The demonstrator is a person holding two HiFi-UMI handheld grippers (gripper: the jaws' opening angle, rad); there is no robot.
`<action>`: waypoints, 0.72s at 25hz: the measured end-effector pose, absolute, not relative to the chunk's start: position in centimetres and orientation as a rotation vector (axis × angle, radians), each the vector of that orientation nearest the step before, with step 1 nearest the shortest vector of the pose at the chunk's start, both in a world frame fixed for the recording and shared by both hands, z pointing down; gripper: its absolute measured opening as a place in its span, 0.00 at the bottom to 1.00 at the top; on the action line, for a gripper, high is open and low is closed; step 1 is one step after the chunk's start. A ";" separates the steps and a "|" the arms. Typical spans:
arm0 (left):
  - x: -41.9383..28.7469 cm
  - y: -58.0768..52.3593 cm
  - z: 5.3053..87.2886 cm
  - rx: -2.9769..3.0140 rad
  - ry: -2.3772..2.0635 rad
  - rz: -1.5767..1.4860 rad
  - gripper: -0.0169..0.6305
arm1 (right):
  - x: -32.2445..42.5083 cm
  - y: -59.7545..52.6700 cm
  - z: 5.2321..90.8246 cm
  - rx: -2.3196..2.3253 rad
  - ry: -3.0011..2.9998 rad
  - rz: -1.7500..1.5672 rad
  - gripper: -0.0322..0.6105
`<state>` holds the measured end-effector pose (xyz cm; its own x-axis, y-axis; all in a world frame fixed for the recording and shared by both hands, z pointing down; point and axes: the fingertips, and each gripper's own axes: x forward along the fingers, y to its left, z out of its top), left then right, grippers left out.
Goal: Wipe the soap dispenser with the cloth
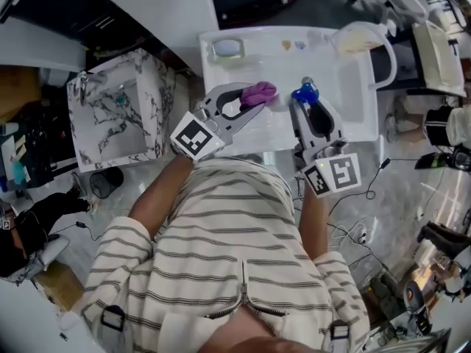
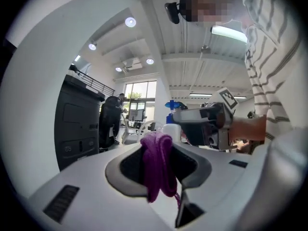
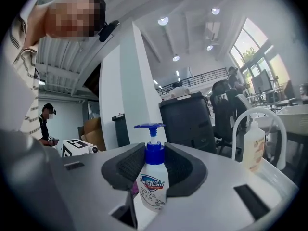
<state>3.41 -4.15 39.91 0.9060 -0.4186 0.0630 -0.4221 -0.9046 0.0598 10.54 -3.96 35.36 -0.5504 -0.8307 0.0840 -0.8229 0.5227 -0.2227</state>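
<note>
A white soap dispenser (image 1: 305, 94) with a blue pump stands upright over the white table (image 1: 349, 116), and my right gripper (image 1: 309, 103) is shut on its body. In the right gripper view the dispenser (image 3: 153, 179) fills the gap between the dark pads (image 3: 185, 170). My left gripper (image 1: 254, 100) is shut on a bunched purple cloth (image 1: 258, 92), which hangs just left of the dispenser. The left gripper view shows the cloth (image 2: 156, 167) draped between the jaws, and the dispenser's blue pump (image 2: 173, 105) and the right gripper (image 2: 208, 125) just beyond it. Whether cloth and bottle touch is unclear.
A marble-patterned sink unit (image 1: 121, 112) stands left of the table. A small dish (image 1: 227, 48) sits at the table's far edge. A white looped handle (image 1: 372, 46) rises at the far right, with a second pump bottle (image 3: 253, 148) beside it. Cables lie on the floor at the right.
</note>
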 end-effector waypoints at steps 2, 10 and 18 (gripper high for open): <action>3.2 -4.5 40.4 2.964 -0.741 0.088 0.23 | 10.8 -4.4 35.6 -1.499 2.709 -0.361 0.26; 2.4 -5.3 41.0 2.901 -1.010 0.129 0.23 | 11.2 -5.7 37.8 -1.620 2.722 -0.362 0.26; 1.6 -6.6 41.4 2.846 -1.162 0.159 0.23 | 12.0 -8.2 40.4 -1.686 2.710 -0.366 0.26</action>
<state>1.55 -6.61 41.44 0.7098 -0.6941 0.1196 -0.7007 -0.7131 0.0199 11.98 -8.25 40.38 -0.4472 -0.8764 0.1788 -0.8924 0.4238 -0.1548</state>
